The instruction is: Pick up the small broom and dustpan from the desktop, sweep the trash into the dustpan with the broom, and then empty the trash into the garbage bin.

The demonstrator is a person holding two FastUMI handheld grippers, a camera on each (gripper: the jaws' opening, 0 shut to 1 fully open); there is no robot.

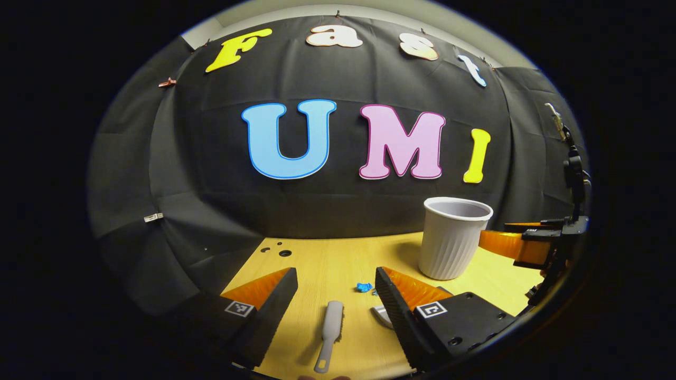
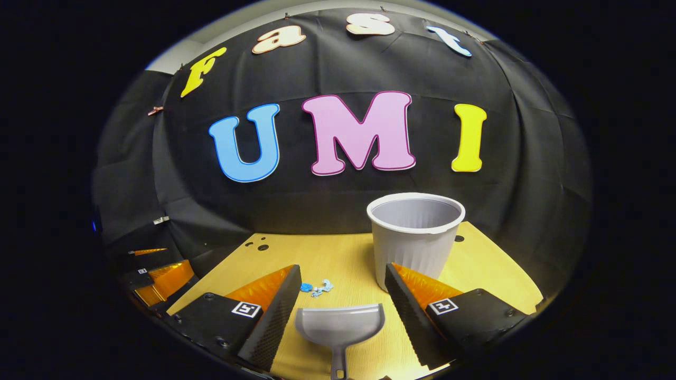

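In the left gripper view, a small grey broom [image 1: 330, 332] lies on the wooden desktop [image 1: 317, 264], handle toward me, between the spread fingers of my open left gripper [image 1: 334, 285]. Blue trash bits [image 1: 364, 287] lie just beyond it. In the right gripper view, the grey dustpan [image 2: 340, 327] rests flat between the fingers of my open right gripper [image 2: 342, 282], its handle pointing at me. The blue and white trash scraps [image 2: 317, 288] sit just past its mouth. A white ribbed garbage bin [image 2: 414, 237] stands upright behind. Nothing is held.
The bin [image 1: 453, 237] stands at the right in the left gripper view, with the right gripper [image 1: 523, 245] beside it. The left gripper [image 2: 158, 277] shows at the far left of the right gripper view. Small holes [image 1: 280, 252] mark the desktop's back-left corner.
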